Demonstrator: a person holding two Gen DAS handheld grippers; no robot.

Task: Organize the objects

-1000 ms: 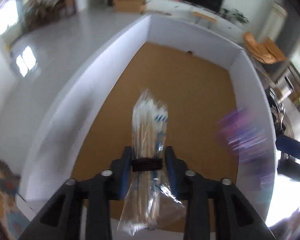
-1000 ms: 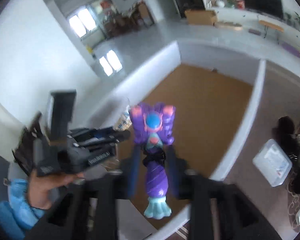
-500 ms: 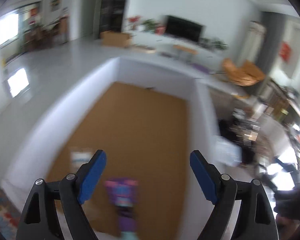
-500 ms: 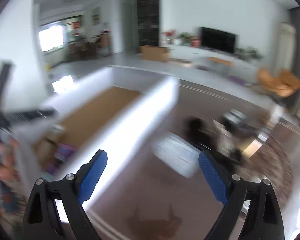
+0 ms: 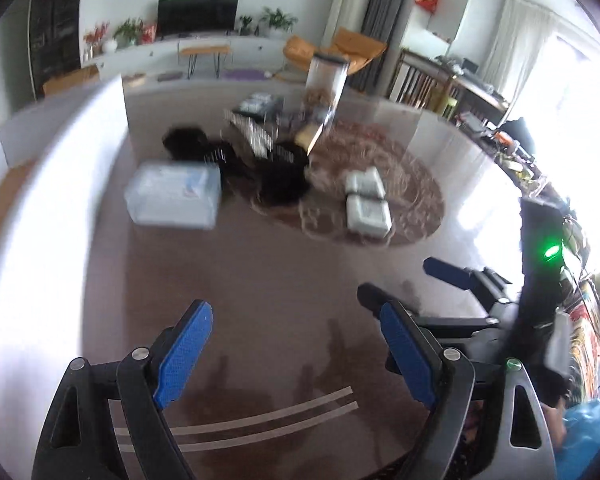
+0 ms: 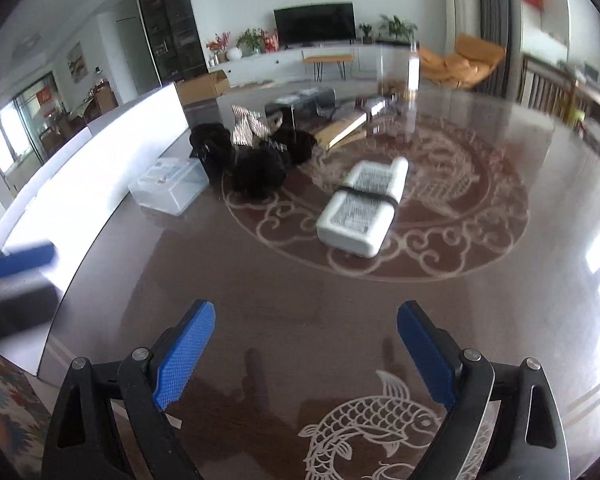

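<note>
Right wrist view shows the right gripper (image 6: pixel 304 354) wide open and empty over the shiny brown table (image 6: pixel 340 300), so go slowly to the white banded packet (image 6: pixel 362 208) ahead and straddle it before squeezing.

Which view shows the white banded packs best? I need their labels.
The right wrist view: the white banded packs lie close, fairly sharp, printed faces and black band showing. The left wrist view shows them farther off and blurred, no print legible.
</note>
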